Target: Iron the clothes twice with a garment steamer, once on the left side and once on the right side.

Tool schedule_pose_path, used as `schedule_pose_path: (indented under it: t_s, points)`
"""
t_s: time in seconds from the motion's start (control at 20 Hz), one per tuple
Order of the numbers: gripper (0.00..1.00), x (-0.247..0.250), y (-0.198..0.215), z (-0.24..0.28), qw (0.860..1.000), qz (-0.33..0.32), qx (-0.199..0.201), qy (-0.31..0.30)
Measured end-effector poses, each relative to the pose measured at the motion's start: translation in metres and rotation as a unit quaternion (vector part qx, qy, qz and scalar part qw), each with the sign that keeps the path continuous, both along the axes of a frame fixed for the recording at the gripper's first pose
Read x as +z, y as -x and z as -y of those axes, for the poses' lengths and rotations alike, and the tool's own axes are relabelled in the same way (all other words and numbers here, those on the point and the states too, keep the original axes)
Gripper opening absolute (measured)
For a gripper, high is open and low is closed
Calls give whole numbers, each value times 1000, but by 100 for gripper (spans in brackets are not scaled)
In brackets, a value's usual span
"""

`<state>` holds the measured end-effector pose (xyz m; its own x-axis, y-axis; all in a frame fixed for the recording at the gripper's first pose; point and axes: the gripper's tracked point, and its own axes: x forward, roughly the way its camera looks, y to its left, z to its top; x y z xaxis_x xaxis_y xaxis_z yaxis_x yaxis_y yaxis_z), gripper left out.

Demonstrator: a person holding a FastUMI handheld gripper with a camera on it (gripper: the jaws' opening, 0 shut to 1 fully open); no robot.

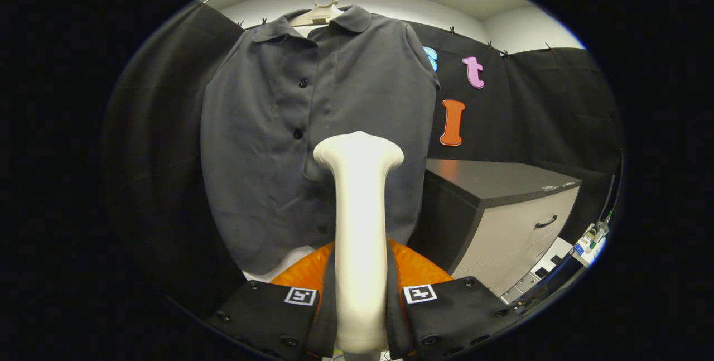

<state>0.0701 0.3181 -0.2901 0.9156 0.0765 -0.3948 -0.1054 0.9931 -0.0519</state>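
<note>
Both jaws of the gripper [360, 294] pinch the garment steamer [360, 221], its head against the hanging shirt [268, 143].

Fisheye camera riding on the gripper [360, 305], looking forward along its fingers.
It faces the shirt [312, 138] from near, angled slightly upward, cabinet [502, 210] alongside.

tongs [360, 316] level, both fingers apparently clamped on steamer handle [360, 227]

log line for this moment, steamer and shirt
tongs: shut on garment steamer | steamer head: at lower front of grey shirt | shirt: on hanger | contact: cannot tell
</note>
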Motion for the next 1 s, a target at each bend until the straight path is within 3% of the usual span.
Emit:
schedule_pose_path:
  t_s: [0.65,1.0]
  points:
    - [43,-74,46,1,997,-75,8,4]
    - [43,-89,60,-4,995,-95,9,5]
